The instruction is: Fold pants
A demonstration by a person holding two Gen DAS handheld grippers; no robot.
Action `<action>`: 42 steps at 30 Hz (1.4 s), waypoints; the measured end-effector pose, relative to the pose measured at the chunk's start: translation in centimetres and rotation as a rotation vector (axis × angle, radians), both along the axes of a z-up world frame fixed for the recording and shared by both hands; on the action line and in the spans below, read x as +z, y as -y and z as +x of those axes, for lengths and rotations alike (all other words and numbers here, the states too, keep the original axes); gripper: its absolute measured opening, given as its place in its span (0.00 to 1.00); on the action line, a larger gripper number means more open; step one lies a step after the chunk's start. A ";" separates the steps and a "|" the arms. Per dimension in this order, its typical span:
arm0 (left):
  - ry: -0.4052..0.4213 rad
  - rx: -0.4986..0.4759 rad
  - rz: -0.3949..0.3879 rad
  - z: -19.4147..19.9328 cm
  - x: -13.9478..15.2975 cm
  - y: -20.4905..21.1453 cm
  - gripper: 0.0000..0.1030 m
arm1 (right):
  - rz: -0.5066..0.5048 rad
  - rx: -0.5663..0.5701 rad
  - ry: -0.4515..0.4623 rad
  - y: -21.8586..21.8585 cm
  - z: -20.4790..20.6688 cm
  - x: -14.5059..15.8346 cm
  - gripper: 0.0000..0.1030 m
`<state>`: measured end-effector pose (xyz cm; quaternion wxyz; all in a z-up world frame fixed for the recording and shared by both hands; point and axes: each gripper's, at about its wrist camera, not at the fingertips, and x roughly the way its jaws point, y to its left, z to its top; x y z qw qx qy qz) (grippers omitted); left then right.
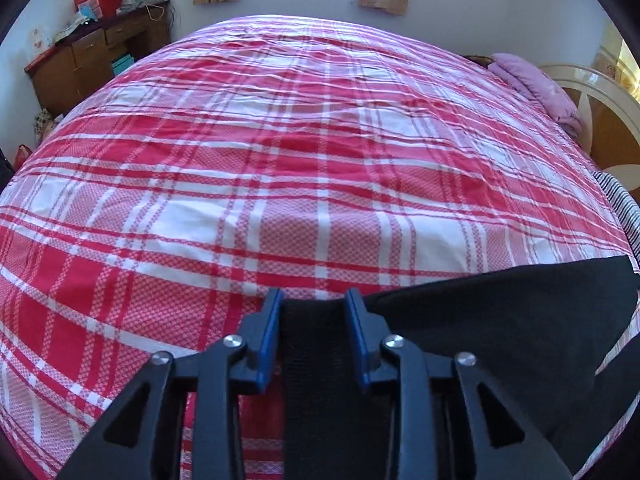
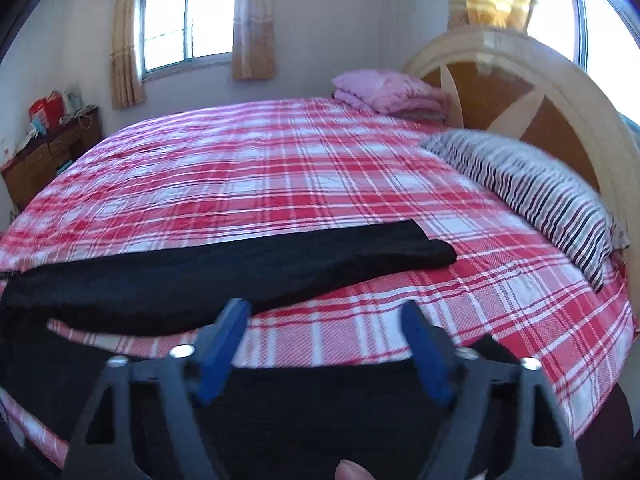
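Black pants (image 2: 224, 272) partly hidden below right hand-held gripper (image 2: 326, 320).

Each camera sits just behind its own tongs and looks forward and downward along them, close over the near edge of the plaid bed (image 1: 280, 140). The left tongs (image 1: 314, 300) face straight across the bed toward the window wall. The right tongs (image 2: 326, 312) face across it too, angled toward the headboard (image 2: 520, 92). Both views share the bed, the black pants (image 2: 240, 264), the pink folded quilt (image 1: 536, 84) and the wooden desk (image 1: 100, 52).

One black pants (image 2: 240, 264), two pillows (image 2: 532, 188), one bed (image 2: 280, 160), two windows (image 2: 184, 24)
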<state>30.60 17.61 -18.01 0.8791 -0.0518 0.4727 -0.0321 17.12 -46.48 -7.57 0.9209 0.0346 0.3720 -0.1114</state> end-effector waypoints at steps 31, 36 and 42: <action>0.011 -0.051 0.148 1.8 -0.3 2.7 0.11 | 0.234 -0.037 -0.274 15.8 18.7 -7.4 0.05; 0.071 -0.035 0.088 0.8 1.6 1.7 0.10 | 0.186 0.003 -0.160 14.4 15.9 -3.2 0.05; 0.182 -0.047 0.016 -2.2 5.2 0.5 0.10 | 0.151 0.040 -0.021 13.0 11.1 2.4 0.04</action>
